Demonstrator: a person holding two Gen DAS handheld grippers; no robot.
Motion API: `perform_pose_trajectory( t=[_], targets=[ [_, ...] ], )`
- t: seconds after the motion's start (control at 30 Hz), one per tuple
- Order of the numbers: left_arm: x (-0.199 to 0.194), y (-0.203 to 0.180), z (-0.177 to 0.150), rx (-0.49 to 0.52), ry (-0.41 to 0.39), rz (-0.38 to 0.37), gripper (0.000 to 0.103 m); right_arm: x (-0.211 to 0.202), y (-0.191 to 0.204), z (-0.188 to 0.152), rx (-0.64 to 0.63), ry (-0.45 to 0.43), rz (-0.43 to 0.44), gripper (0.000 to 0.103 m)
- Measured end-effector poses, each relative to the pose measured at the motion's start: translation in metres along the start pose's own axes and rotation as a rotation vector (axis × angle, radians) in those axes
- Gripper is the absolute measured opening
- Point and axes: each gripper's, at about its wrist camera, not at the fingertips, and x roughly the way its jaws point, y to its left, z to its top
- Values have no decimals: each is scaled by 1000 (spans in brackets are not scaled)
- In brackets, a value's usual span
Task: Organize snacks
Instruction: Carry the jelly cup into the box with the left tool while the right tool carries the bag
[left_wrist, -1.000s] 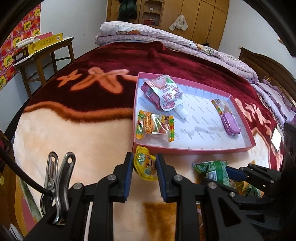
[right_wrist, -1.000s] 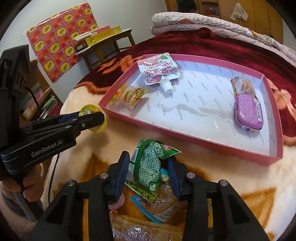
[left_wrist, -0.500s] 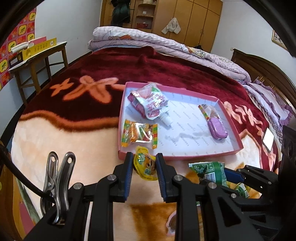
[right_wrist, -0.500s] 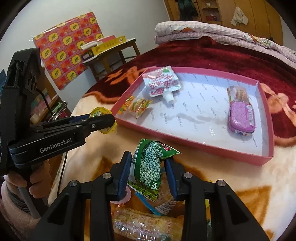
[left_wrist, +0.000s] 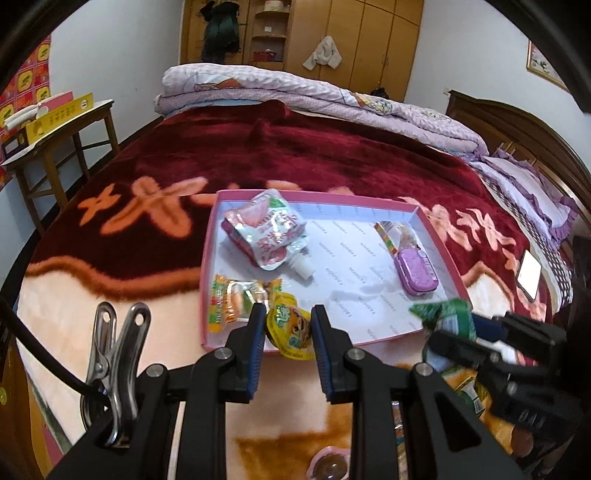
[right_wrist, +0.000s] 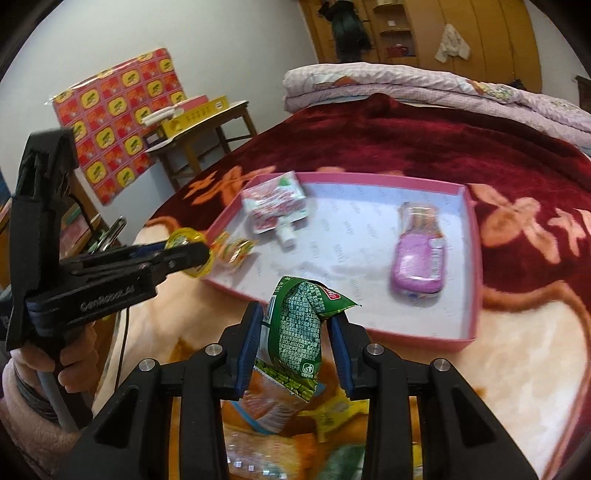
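Two snacks are in carriage at once. Our left gripper is clamped on the yellow jelly cup, held at the near rim of the pink tray. Our right gripper pinches the green packet, just short of that rim. We judge the risks as follows: the crumpled packet may slide from the pads, and the cup may land on the orange candy wrapper in the near-left corner.

A plush red-and-cream blanket covers the bed, bearing a pink tray and loose snack packets.
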Motion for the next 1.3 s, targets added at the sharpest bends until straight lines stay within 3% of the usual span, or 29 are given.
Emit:
perform_pose_trajectory(
  t=[0.6,1.3],
  targets=[
    [45,-17,5,47,43,-8,26,5,-51,15,14,21,-199,37],
    [84,-13,8,63,65,52,27,31,-72,22,11,23,-266,35]
  ],
)
